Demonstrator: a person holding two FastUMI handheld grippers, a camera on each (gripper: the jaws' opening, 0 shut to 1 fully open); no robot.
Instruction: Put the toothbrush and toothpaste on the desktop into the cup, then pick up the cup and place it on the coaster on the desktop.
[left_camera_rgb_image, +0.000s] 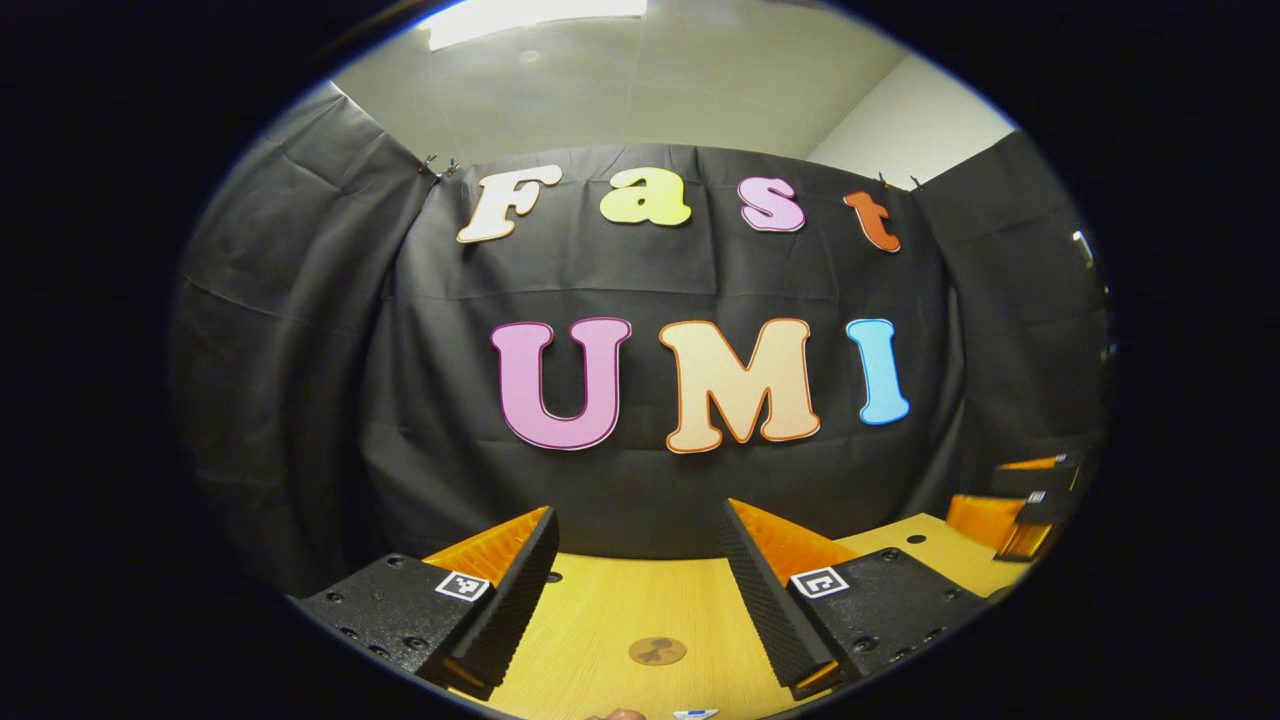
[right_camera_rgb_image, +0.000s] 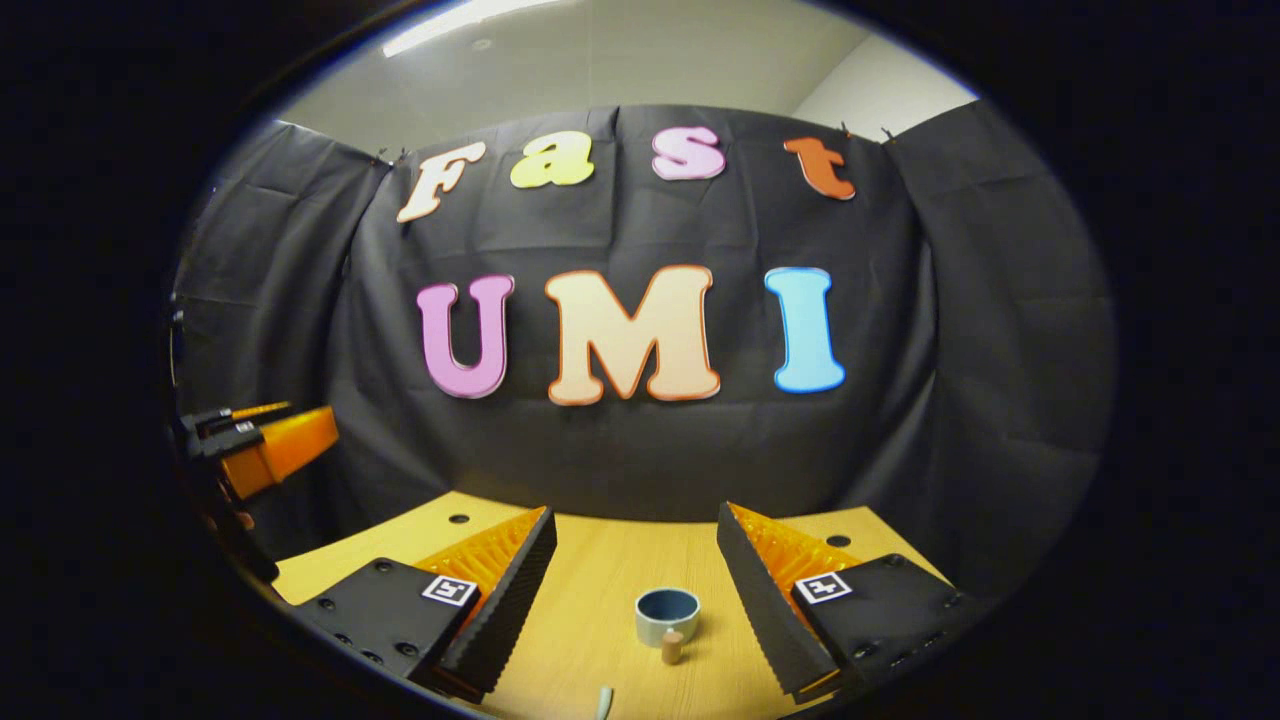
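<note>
Between the right gripper's (right_camera_rgb_image: 636, 545) wide-spread jaws the desktop (right_camera_rgb_image: 590, 560) runs bare up to the cup (right_camera_rgb_image: 667, 614), which stands ahead near the midline with a small brown cylinder (right_camera_rgb_image: 672, 646) touching its near side. Ahead of the left gripper's (left_camera_rgb_image: 638, 545) parted jaws only the flat coaster (left_camera_rgb_image: 657, 651) lies, no barrier. The black cloth wall (right_camera_rgb_image: 640, 450) closes off the far edge.

One cup (right_camera_rgb_image: 667, 614), one coaster (left_camera_rgb_image: 657, 651), two hand-held grippers: left (left_camera_rgb_image: 637, 560), right (right_camera_rgb_image: 637, 560); one wooden desktop (right_camera_rgb_image: 590, 610).
</note>
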